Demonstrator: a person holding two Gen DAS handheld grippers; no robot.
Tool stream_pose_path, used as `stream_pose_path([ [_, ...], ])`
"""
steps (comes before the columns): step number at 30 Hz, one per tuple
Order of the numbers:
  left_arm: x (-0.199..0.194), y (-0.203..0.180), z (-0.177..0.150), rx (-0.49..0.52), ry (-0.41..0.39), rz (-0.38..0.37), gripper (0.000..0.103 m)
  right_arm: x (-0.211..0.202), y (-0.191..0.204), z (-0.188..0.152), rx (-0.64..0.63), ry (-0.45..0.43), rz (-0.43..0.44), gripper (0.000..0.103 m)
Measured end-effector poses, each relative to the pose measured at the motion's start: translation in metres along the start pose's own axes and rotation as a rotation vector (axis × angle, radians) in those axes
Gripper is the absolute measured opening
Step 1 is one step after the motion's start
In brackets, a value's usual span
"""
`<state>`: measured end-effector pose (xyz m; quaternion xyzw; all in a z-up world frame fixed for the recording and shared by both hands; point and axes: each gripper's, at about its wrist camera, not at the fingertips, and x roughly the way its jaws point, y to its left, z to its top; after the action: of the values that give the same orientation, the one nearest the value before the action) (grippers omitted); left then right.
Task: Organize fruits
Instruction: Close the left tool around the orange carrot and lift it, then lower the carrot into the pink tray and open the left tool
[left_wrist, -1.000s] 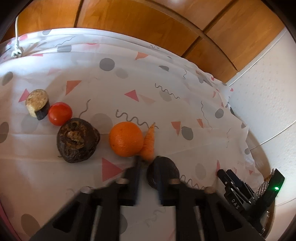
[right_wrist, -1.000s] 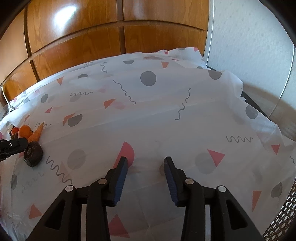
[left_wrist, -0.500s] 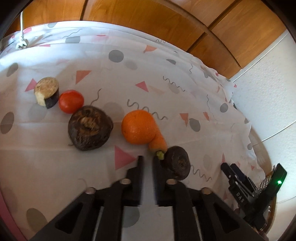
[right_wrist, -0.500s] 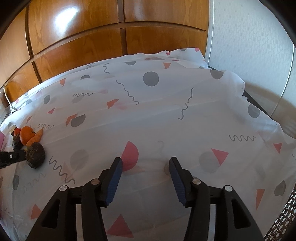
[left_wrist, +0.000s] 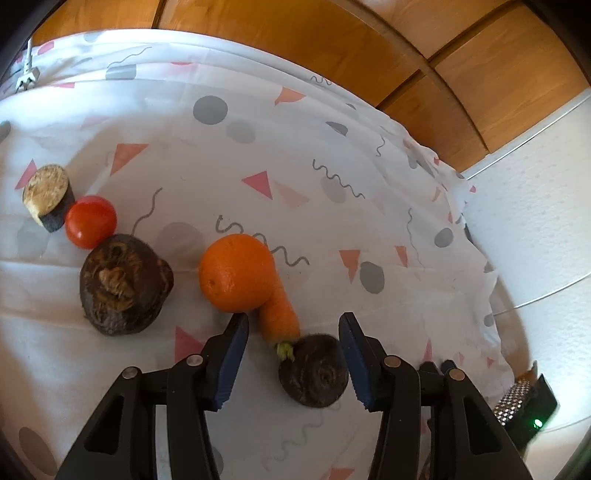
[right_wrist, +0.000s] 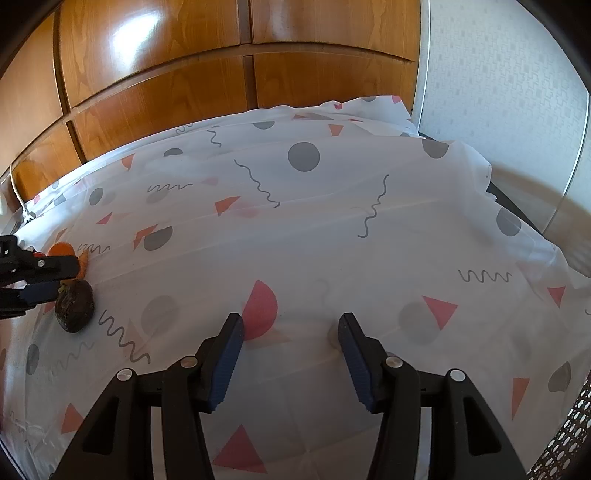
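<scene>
Lying in a loose row on a white patterned tablecloth (left_wrist: 332, 155), the produce is filling the left wrist view: a cut chunk (left_wrist: 47, 197) with a pale face and dark skin at far left, a red tomato (left_wrist: 91, 221) touching it, a large dark root (left_wrist: 125, 283) just beside the tomato, then an orange (left_wrist: 236, 272) with a carrot (left_wrist: 279, 314) leaning against its right side. The carrot's green stub is meeting a small dark root (left_wrist: 314, 370), possibly a beet.

The left gripper (left_wrist: 293, 325) is standing released, its jaws having just been opening; the carrot's lower end and the small dark root are sitting between the blue pads without either pad pressing on them, though the right pad is looking very near the root's edge.

The right gripper (right_wrist: 290, 326) is hovering open over a bare stretch of the cloth, well apart from the produce, with nothing between its pads; its jaws have also been widening a little. In the right wrist view the left gripper (right_wrist: 40, 284) is showing at the far left edge, with the small root (right_wrist: 75, 307), the carrot tip (right_wrist: 83, 264) and the orange (right_wrist: 62, 249) around its fingers. Wooden panels (right_wrist: 159, 74) are rising behind the table.
</scene>
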<state>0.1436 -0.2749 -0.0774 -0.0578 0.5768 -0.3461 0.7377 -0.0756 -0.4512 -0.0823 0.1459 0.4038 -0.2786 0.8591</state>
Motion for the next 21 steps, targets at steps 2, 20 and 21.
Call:
stream_pose_path([
  [2, 0.002, 0.001, 0.001, 0.013, 0.009, 0.029, 0.023, 0.000, 0.000, -0.001, 0.000, -0.003, 0.001, 0.055],
  [20, -0.122, 0.033, -0.049, 0.101, -0.232, 0.104, 0.023, 0.000, 0.001, -0.001, 0.003, -0.014, -0.007, 0.057],
  [21, -0.138, 0.044, -0.054, 0.084, -0.264, 0.127, 0.023, 0.000, 0.001, -0.001, 0.001, -0.014, -0.010, 0.057],
])
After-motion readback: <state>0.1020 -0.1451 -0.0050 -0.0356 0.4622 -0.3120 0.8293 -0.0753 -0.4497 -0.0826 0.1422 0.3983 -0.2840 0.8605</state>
